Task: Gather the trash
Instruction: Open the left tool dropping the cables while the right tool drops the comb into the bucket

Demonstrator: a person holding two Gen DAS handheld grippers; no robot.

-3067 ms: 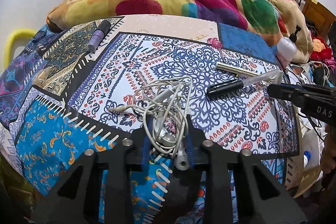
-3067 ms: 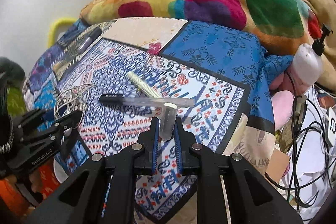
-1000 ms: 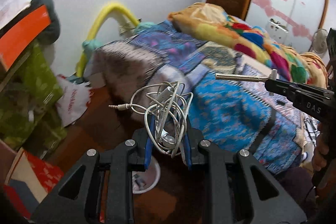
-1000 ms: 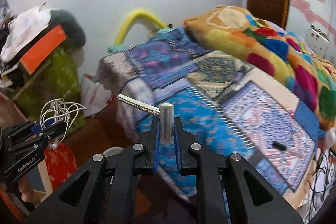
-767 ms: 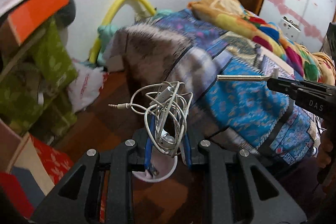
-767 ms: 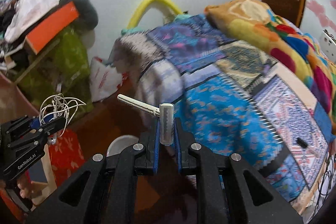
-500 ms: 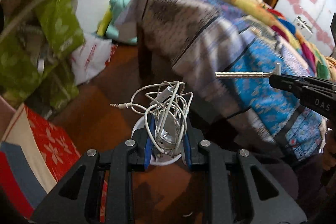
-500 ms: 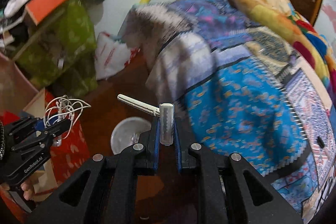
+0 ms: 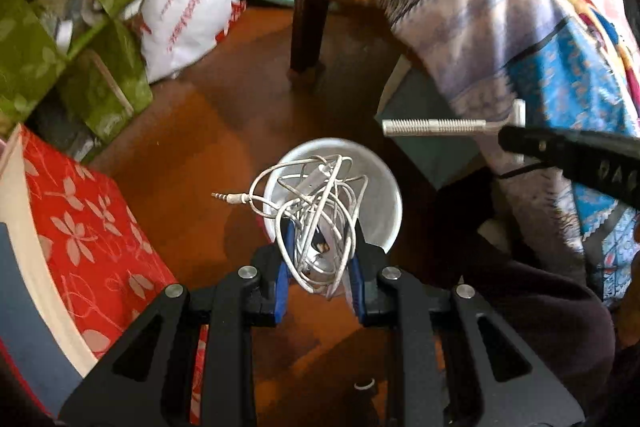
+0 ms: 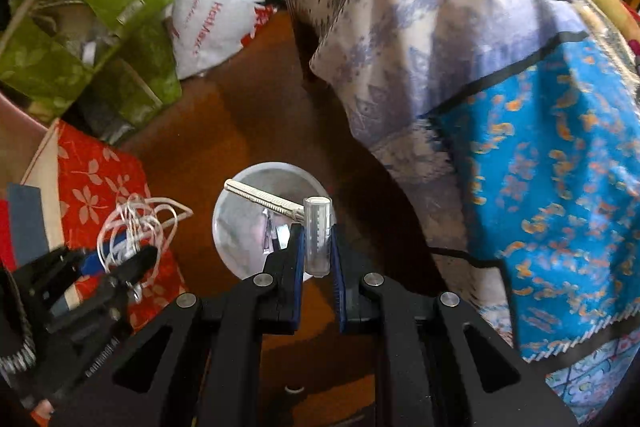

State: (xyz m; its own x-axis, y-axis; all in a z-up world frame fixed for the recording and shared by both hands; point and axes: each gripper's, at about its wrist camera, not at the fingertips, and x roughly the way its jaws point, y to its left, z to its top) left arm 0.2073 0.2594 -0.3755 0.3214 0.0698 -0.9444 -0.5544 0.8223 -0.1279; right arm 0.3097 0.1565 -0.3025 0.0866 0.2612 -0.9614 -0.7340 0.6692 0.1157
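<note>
My left gripper [image 9: 318, 251] is shut on a tangled white earphone cable [image 9: 312, 199], held above a white round bin [image 9: 384, 203] on the brown floor. The cable's plug sticks out to the left. My right gripper [image 10: 316, 247] is shut on the head of a silver razor [image 10: 316, 231], its ribbed handle [image 10: 260, 197] pointing left over the same bin [image 10: 240, 227]. The razor [image 9: 436, 126] and right gripper also show at the right of the left wrist view; the left gripper [image 10: 116, 259] with the cable [image 10: 136, 223] shows at the left of the right wrist view.
The bed, draped in a patterned blue and white sheet [image 10: 500, 87], overhangs on the right with a dark wooden leg [image 9: 306, 11]. Green bags [image 9: 80, 27], a white plastic bag [image 10: 208, 23] and a red flowered box [image 9: 92, 239] crowd the left.
Both grippers have swung off the bed and tilted down toward the floor. The white bin now lies directly under the cable and the razor. Both grips are unchanged.
</note>
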